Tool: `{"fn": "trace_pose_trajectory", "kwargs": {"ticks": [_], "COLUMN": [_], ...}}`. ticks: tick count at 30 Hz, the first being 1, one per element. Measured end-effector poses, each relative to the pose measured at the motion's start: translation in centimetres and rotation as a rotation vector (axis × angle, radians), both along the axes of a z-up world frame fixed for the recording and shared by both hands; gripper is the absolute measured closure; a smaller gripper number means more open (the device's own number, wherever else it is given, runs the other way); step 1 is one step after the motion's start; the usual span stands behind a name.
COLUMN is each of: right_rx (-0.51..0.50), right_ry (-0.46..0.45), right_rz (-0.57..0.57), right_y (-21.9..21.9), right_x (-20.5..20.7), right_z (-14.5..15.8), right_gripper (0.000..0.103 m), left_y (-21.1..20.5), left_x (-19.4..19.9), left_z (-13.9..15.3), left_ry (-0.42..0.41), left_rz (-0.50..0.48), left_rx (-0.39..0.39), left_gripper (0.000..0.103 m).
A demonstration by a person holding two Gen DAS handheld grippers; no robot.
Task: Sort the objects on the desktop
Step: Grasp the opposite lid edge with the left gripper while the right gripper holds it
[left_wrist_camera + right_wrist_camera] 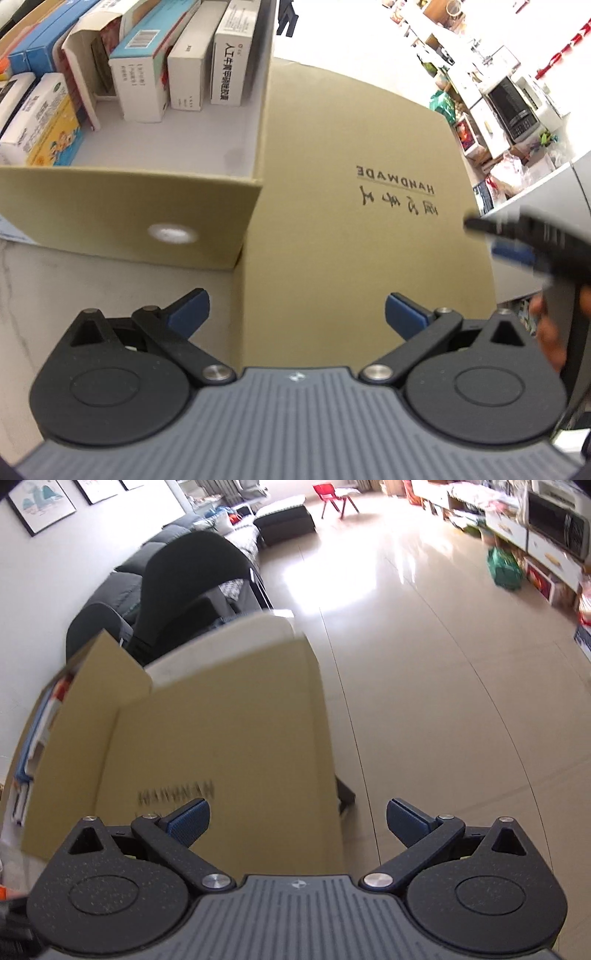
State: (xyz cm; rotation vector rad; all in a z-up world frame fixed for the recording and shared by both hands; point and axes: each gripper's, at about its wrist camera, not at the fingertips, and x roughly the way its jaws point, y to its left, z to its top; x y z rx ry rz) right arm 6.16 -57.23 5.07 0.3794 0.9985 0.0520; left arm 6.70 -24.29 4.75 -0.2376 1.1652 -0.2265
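Left wrist view looks down past the left gripper (297, 314), whose blue-padded fingers (190, 308) stand spread apart with nothing between them. Directly ahead of the gripper lies a flat tan box lid (354, 229) printed with the word HANDMADE, seen upside down. The gripper hovers over the near edge of this lid, apart from it. To the left of the lid, touching its side, stands an open cardboard box (129, 206) with a pale inner floor. Upright medicine cartons (229, 55) are packed in a row along its far side, and an orange and white carton (40, 122) sits at its left edge. The box rests on a pale marble table (55, 288). At the right edge of this view the right gripper (517, 236) comes in from the side, blurred, held by a hand (550, 332); its tip lies over the right border of the lid.

From the right wrist view, the right gripper (298, 821) is also spread wide and holds nothing. Its left finger (190, 821) lies over the tan lid (221, 738), while its right one is over the shiny tiled floor (443, 701) beyond the lid's edge. The open box (74, 709) shows at the left, and a dark sofa (192, 572) stands behind.
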Motion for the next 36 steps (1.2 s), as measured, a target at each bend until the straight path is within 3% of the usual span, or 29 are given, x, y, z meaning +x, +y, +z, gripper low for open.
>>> {"fn": "trace_pose_trajectory", "kwargs": {"ticks": [8,18,28,36], "right_rx": [0.036,0.069,0.172,0.154], "right_ry": [-0.008,-0.062,-0.09,-0.081], "right_rz": [0.042,0.044,0.009,0.02], "right_y": [2.1,2.9,1.5,1.8], "right_x": [-1.5,-2.9,-4.4,-5.0], "right_z": [-1.6,-2.4,-4.0,-3.7], "right_gripper": [0.001,0.0,0.0,0.0], "left_y": [-1.5,-0.9,-0.5,-0.5], "left_x": [0.4,0.2,-1.5,-1.0], "left_z": [-0.5,-1.4,-2.0,-1.5], "left_ry": [-0.016,-0.042,-0.129,-0.109], "left_rz": [0.033,0.103,0.137,0.139], "left_rx": [0.011,-0.048,-0.075,-0.067], "left_gripper": [0.0,0.0,0.0,0.0]}}
